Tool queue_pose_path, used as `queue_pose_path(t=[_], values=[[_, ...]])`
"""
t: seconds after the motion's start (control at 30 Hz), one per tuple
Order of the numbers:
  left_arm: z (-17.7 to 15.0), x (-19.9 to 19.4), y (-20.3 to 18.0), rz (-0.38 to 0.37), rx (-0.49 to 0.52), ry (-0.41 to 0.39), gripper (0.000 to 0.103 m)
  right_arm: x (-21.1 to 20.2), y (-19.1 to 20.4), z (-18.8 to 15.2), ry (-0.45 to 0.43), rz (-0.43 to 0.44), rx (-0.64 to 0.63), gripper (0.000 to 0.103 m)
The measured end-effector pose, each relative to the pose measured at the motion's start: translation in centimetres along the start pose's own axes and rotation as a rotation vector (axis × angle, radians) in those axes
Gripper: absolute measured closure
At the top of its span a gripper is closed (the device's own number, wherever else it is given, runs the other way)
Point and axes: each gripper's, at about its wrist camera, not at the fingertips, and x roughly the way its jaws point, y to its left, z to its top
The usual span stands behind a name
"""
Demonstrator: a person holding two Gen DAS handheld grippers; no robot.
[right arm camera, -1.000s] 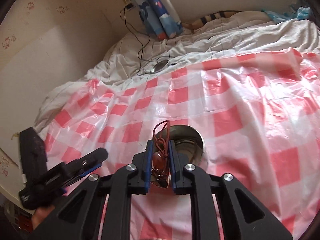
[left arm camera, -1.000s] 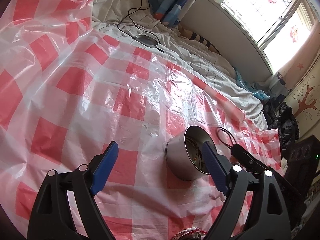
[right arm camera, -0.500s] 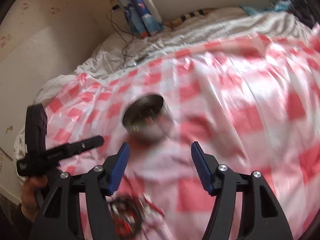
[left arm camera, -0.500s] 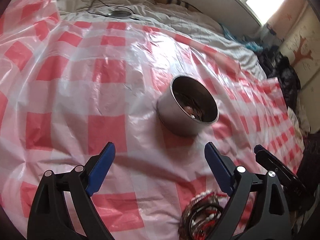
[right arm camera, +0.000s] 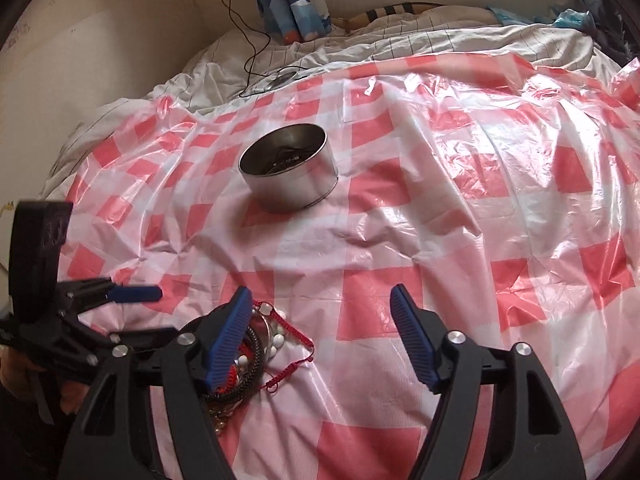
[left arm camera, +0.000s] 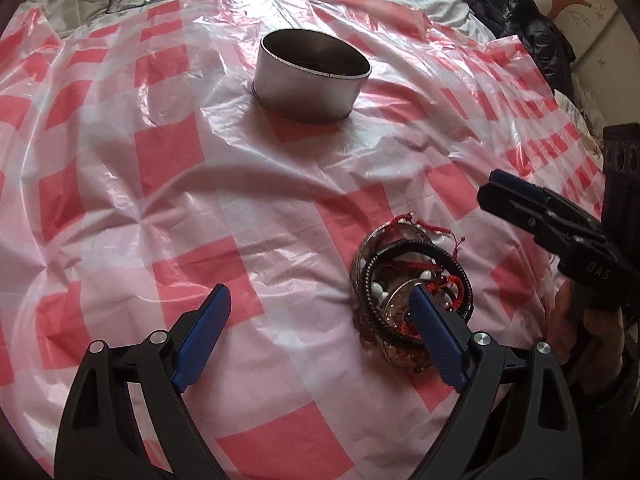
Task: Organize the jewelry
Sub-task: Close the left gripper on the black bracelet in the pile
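A round metal tin (left arm camera: 312,76) stands on the red-and-white checked plastic sheet (left arm camera: 160,200); it also shows in the right wrist view (right arm camera: 289,168) with jewelry inside. A pile of bracelets and red cords (left arm camera: 408,280) lies near me, partly behind my left gripper's right finger; it also shows in the right wrist view (right arm camera: 268,344). My left gripper (left arm camera: 320,320) is open and empty, just left of the pile. My right gripper (right arm camera: 320,332) is open and empty, its left finger over the pile's right edge.
The sheet covers a bed with a white quilt (right arm camera: 360,44). A black cable and small disc (right arm camera: 280,76) lie at the far side. A blue patterned roll (right arm camera: 296,8) leans on the wall. Dark clothes (left arm camera: 532,36) are piled at the far right.
My right gripper let the red-cord piece go into the tin, opened and drew back to the pile. My left gripper also pulled back from the tin toward the pile.
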Motion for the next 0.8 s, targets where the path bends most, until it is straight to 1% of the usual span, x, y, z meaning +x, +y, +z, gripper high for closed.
queue_pose_path(t=[0.03,0.07,0.1,0.13,0.17,0.2,0.23,0.27,0.3,0.37,0.47,0.57,0.6,0.67,0.7,0.73,0.8], values=[[-0.1,0.3,-0.3,-0.001,0.002,0.007,0.030,0.1,-0.2,0.1,0.001,-0.001,0.009,0.034],[-0.4,0.6,-0.5,-0.013,0.006,0.019,0.038,0.1,-0.5,0.1,0.004,-0.004,0.021,0.034],[-0.5,0.6,-0.8,-0.027,0.012,0.021,0.052,0.2,-0.7,0.2,0.007,-0.004,0.031,0.034],[-0.6,0.5,-0.9,-0.047,0.015,0.010,0.066,0.3,-1.0,0.2,0.011,-0.004,0.043,0.034],[-0.6,0.3,-1.1,-0.061,0.017,0.005,0.072,0.4,-1.1,0.3,0.014,-0.004,0.048,0.034],[-0.7,0.0,-1.1,-0.069,0.016,-0.011,0.085,0.5,-1.3,0.2,0.018,-0.007,0.052,0.034],[-0.7,-0.3,-1.0,-0.071,0.016,-0.022,0.092,0.6,-1.2,0.3,0.021,-0.010,0.051,0.034],[-0.6,-0.6,-0.8,-0.071,0.013,-0.035,0.095,0.6,-1.2,0.2,0.025,-0.011,0.048,0.034],[-0.6,-1.2,-0.3,-0.092,-0.004,-0.053,0.102,0.7,-1.1,0.2,0.032,-0.010,0.042,0.034],[-0.1,-2.2,1.0,-0.161,-0.058,-0.083,0.103,0.9,-0.8,0.1,0.039,-0.016,0.022,0.034],[0.2,-2.8,2.6,-0.190,-0.107,-0.101,0.103,1.3,-0.2,-0.2,0.060,-0.045,-0.023,0.034],[0.3,-1.6,2.8,-0.228,-0.122,-0.044,0.103,1.5,0.0,-0.4,0.071,-0.053,-0.039,0.034],[0.4,-1.0,2.5,-0.233,-0.123,-0.024,0.100,1.5,-0.1,-0.4,0.071,-0.056,-0.039,0.033],[0.5,-0.1,1.8,-0.229,-0.123,0.015,0.079,1.6,-0.2,-0.4,0.072,-0.059,-0.034,0.033],[0.5,0.3,1.6,-0.207,-0.127,0.018,0.056,1.6,-0.3,-0.4,0.072,-0.058,-0.031,0.033],[0.5,0.5,1.5,-0.190,-0.134,0.012,0.048,1.6,-0.3,-0.4,0.072,-0.058,-0.031,0.033],[0.6,0.8,1.1,-0.198,-0.125,0.010,0.049,1.6,-0.2,-0.4,0.076,-0.057,-0.036,0.033]])
